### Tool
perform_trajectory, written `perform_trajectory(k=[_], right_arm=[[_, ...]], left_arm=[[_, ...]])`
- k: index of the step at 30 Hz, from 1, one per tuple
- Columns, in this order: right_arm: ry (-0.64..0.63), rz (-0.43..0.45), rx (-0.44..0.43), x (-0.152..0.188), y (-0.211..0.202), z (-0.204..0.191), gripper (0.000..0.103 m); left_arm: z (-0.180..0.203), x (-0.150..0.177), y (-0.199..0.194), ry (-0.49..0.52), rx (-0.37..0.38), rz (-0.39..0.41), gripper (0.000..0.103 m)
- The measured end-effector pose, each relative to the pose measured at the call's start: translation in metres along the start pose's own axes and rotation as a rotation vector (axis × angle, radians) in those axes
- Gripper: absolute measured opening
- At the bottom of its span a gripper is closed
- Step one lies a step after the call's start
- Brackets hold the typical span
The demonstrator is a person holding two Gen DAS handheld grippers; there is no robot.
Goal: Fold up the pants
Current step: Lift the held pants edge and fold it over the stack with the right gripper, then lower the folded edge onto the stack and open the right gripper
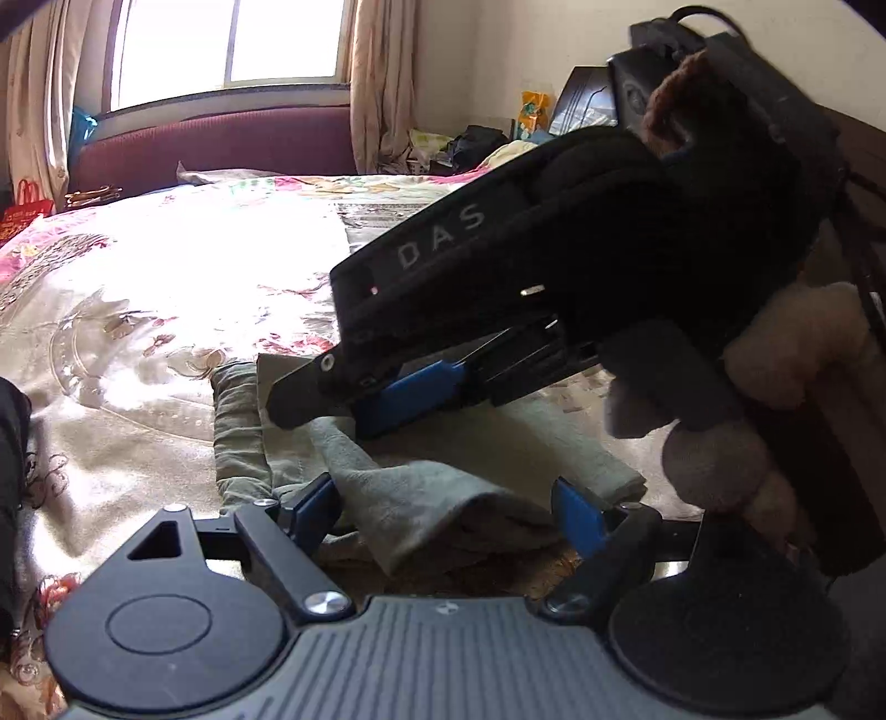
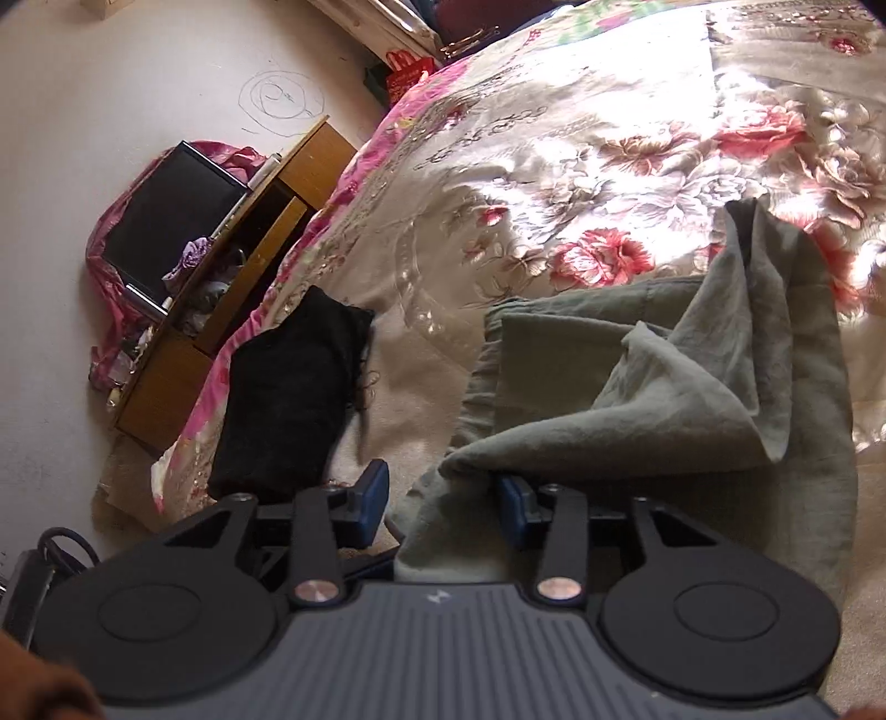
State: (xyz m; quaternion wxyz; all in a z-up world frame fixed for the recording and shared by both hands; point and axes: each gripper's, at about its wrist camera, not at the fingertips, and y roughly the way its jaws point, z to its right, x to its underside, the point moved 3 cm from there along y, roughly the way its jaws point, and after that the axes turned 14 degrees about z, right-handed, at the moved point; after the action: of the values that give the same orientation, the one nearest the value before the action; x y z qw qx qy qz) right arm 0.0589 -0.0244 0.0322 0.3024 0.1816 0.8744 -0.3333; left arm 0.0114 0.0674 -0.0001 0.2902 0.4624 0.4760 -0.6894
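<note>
Lying partly folded on the floral satin bedspread, the grey-green cotton pants hide one right gripper finger; both grippers' fingers stand apart, the left gripper straddling a fold.

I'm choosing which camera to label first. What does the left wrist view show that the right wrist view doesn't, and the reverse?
Only the left wrist view shows the window, the maroon headboard and the right gripper seen from outside, held in a hand above the cloth. Only the right wrist view shows the black folded garment near the bed's edge, the wooden cabinet and the floor. Both show the grey-green pants lying partly folded on the floral bedspread, and open blue-padded fingers.
</note>
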Motion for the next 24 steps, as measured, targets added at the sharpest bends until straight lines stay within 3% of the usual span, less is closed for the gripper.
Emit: perform_trajectory(k=[2, 7, 13, 17, 22, 24], right_arm=[[-0.015, 0.015, 0.009, -0.004, -0.007, 0.003, 0.044], [0.008, 0.048, 0.127, -0.008, -0.023, 0.031, 0.044], [0.116, 0.088, 0.122, -0.027, -0.015, 0.037, 0.045], [-0.004, 0.055, 0.144, -0.035, 0.009, 0.011, 0.058], [-0.214, -0.106, 0.216, -0.025, 0.056, -0.017, 0.057], [-0.337, -0.139, 0.28, -0.02, 0.068, -0.026, 0.052]], left_arm=[[-0.001, 0.0, 0.01, -0.022, -0.023, -0.019, 0.096], [-0.005, 0.003, 0.015, -0.032, -0.039, -0.027, 0.095], [0.009, 0.003, 0.013, 0.048, -0.041, -0.014, 0.093], [0.007, 0.005, 0.015, 0.075, -0.044, -0.003, 0.091], [-0.002, 0.006, 0.006, 0.021, -0.038, -0.001, 0.089], [-0.005, 0.005, 0.004, 0.002, -0.03, 0.008, 0.087]])
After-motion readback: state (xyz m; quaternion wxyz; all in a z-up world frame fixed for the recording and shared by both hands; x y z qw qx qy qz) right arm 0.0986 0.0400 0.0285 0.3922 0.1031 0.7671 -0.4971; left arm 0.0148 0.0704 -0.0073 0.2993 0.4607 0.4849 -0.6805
